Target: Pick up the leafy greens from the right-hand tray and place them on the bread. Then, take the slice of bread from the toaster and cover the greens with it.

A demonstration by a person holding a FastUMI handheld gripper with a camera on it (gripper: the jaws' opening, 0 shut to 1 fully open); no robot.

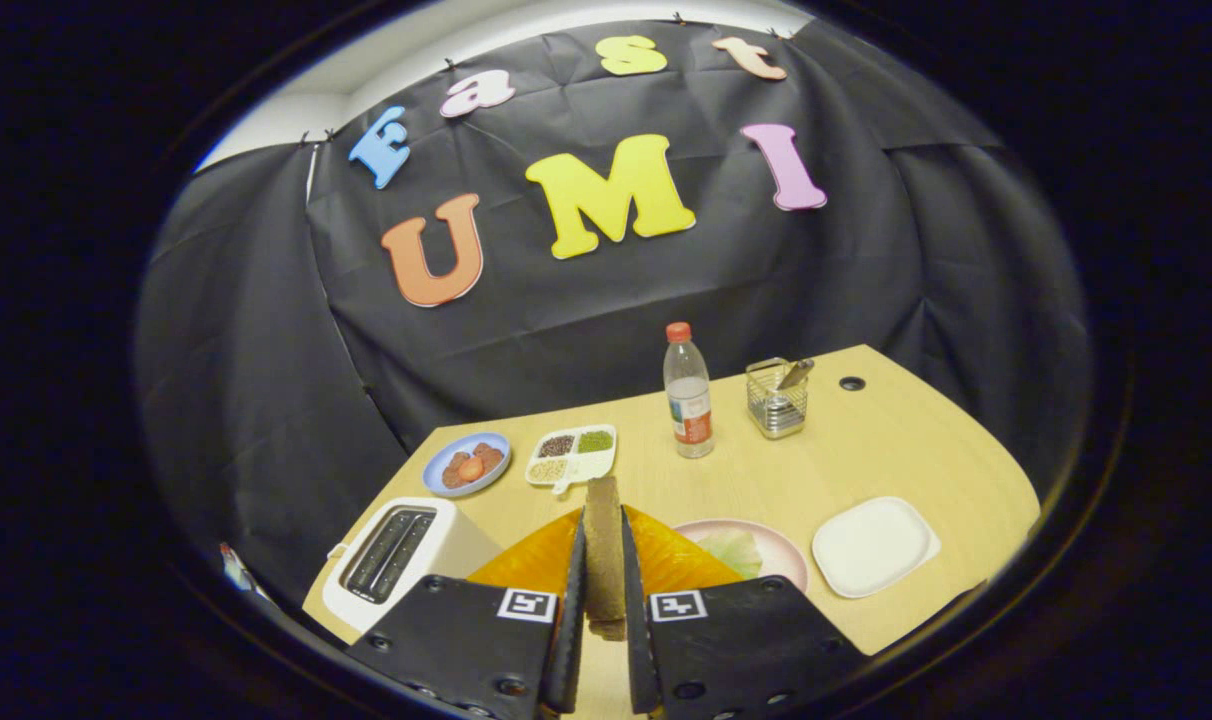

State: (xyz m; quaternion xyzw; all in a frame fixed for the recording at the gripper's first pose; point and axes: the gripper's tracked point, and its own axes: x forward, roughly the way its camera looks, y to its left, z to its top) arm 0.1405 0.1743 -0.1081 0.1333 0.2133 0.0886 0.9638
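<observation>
A brown slice of bread (603, 575) stands on edge between my fingers, and the gripper (603, 530) is shut on it, held above the table. The white toaster (396, 560) sits just to the left of the fingers, and its two slots look dark and empty. Just right of the fingers, a pale green leaf (734, 550) lies on a pink plate (781, 555). Whether bread lies under the leaf is hidden. An orange sheet (671, 560) spreads under and behind the fingers.
A white square tray (874, 545) lies right of the pink plate. Further back stand a blue plate with food (466, 465), a divided white dish of grains (572, 455), a water bottle (688, 395) and a metal wire basket (776, 398). The wooden table's front edge (926, 615) runs close by.
</observation>
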